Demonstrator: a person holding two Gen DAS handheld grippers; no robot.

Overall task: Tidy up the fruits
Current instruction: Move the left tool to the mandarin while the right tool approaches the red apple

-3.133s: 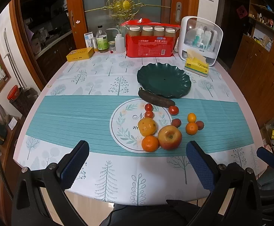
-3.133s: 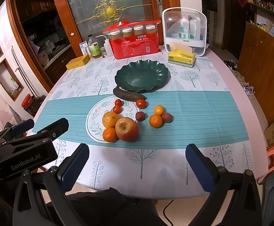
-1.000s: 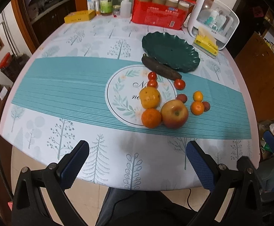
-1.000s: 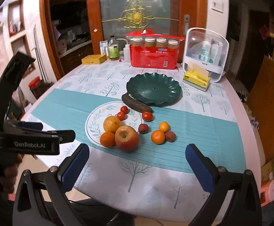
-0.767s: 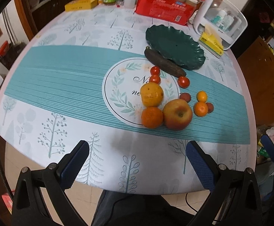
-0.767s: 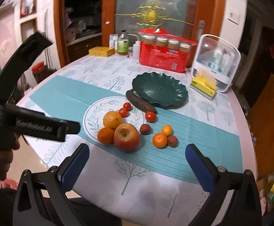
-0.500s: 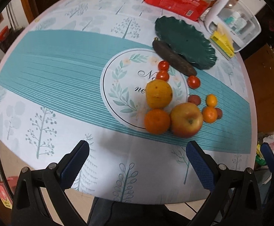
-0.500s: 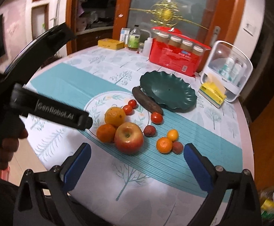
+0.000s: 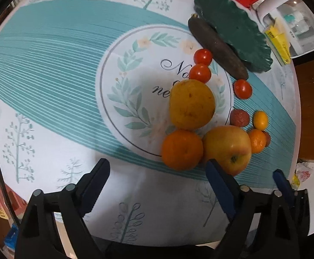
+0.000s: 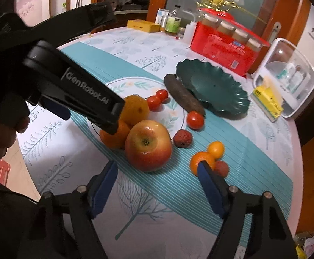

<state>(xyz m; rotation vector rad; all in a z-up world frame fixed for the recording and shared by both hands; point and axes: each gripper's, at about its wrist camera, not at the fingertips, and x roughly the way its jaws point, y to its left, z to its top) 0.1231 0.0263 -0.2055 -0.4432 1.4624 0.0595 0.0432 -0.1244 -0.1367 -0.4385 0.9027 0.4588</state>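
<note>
Fruit lies on the table: a red-yellow apple (image 9: 229, 149) (image 10: 148, 145), an orange (image 9: 181, 150) (image 10: 113, 137), a larger yellow-orange fruit (image 9: 191, 104) (image 10: 135, 109), three small tomatoes (image 9: 200, 73), small tangerines (image 10: 202, 161) and a dark long fruit (image 9: 217, 49) (image 10: 183, 96). The empty dark green plate (image 9: 232, 26) (image 10: 213, 87) sits beyond them. My left gripper (image 9: 157, 171) is open, just before the orange. My right gripper (image 10: 157, 172) is open, just before the apple.
A red box of jars (image 10: 223, 43), a white container (image 10: 286, 77), a yellow tissue pack (image 10: 266, 103) and bottles (image 10: 173, 24) stand at the table's far side. The left gripper's body (image 10: 70, 86) crosses the right wrist view.
Both grippers have moved down and forward toward the fruit. The left one now hovers close over the orange, the right one close to the apple. Both stay open.
</note>
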